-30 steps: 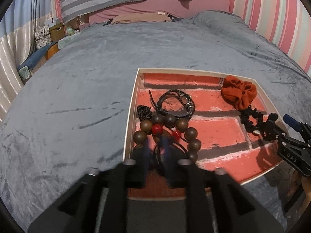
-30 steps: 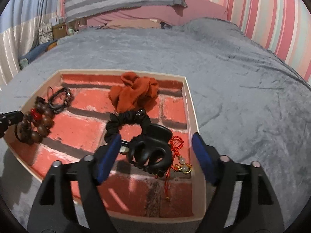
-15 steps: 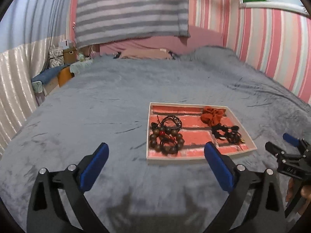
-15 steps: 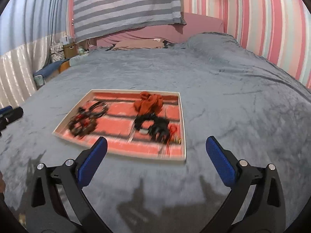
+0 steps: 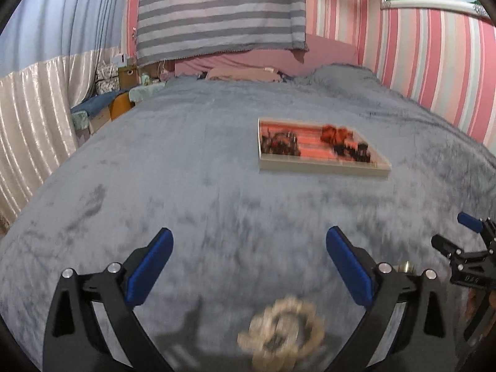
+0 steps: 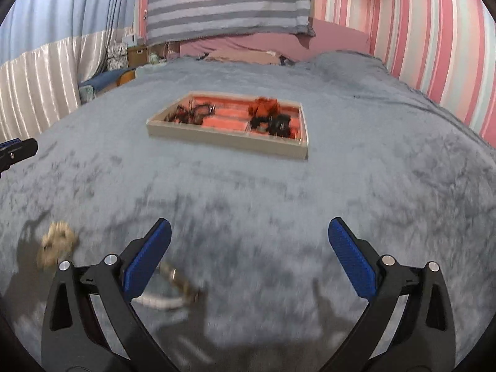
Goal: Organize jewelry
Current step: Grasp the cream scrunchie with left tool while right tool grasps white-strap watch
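A shallow tray (image 5: 322,167) with a brick-pattern floor lies far ahead on the grey bedspread. It holds blurred dark bead bracelets (image 5: 279,145) on the left and an orange scrunchie (image 5: 334,133) with black pieces on the right. My left gripper (image 5: 248,241) is open with nothing between its jaws. A beige scrunchie (image 5: 282,331) lies on the cover just under it. My right gripper (image 6: 248,229) is open too, well short of the tray (image 6: 229,142). A pale bracelet with a gold clasp (image 6: 169,291) lies by its left finger, and the beige scrunchie (image 6: 57,243) is further left.
The grey bedspread (image 5: 186,170) fills both views. Striped pillows and a pink headboard (image 5: 248,59) stand at the far end. A pink striped wall (image 6: 434,46) runs along the right. Boxes and a pale curtain (image 5: 37,108) sit beyond the bed's left edge.
Both grippers opened wide and pulled well back from the tray, leaving the bead bracelet and the black claw clip in it. The beige scrunchie and the pale bracelet came into view.
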The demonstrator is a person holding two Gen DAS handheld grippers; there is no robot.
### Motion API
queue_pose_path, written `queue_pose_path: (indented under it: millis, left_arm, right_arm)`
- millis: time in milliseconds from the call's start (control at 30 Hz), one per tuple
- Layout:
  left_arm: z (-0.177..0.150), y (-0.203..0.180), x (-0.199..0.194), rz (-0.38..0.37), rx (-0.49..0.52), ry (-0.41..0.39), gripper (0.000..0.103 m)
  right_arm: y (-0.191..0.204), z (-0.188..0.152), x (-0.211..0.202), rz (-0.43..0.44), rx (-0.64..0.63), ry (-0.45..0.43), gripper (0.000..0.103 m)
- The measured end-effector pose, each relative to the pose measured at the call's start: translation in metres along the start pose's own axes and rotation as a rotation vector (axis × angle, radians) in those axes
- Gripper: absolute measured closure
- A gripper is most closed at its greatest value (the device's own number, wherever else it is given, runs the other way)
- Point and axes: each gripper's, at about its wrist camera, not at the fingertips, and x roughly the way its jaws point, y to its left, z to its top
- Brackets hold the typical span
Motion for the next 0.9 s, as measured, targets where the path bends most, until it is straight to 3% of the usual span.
queue_pose_path:
  millis: [167,333,500,633,700,767,900]
  left_arm:
    - [-0.042,0.010,0.009,-0.014,-0.036,0.090,0.006]
    - [-0.064,0.023,0.021,-0.033,-0.076,0.143,0.006]
    - [-0.065,0.024,0.031,-0.075,-0.076,0.169,0.007]
    - [-0.067,0.007,0.042,-0.083,0.001,0.203,0.009]
    - [-0.069,-0.001,0.048,-0.079,0.040,0.224,0.023]
    - [-0.071,-0.006,0.056,-0.078,0.063,0.257,0.036]
    - [-0.067,-0.007,0.060,-0.100,0.053,0.257,0.056]
  right_arm:
    - [0.011,-0.021,0.009,0.033,0.005,0.049,0.004]
    - [0.030,-0.027,0.017,0.023,-0.058,0.065,0.005]
    - [0.038,-0.028,0.028,0.033,-0.089,0.107,0.015]
    - [0.038,-0.029,0.040,0.054,-0.087,0.154,0.030]
    - [0.038,-0.030,0.044,0.068,-0.081,0.166,0.035]
    - [0.037,-0.030,0.048,0.086,-0.073,0.179,0.049]
    - [0.039,-0.028,0.051,0.129,-0.072,0.186,0.066]
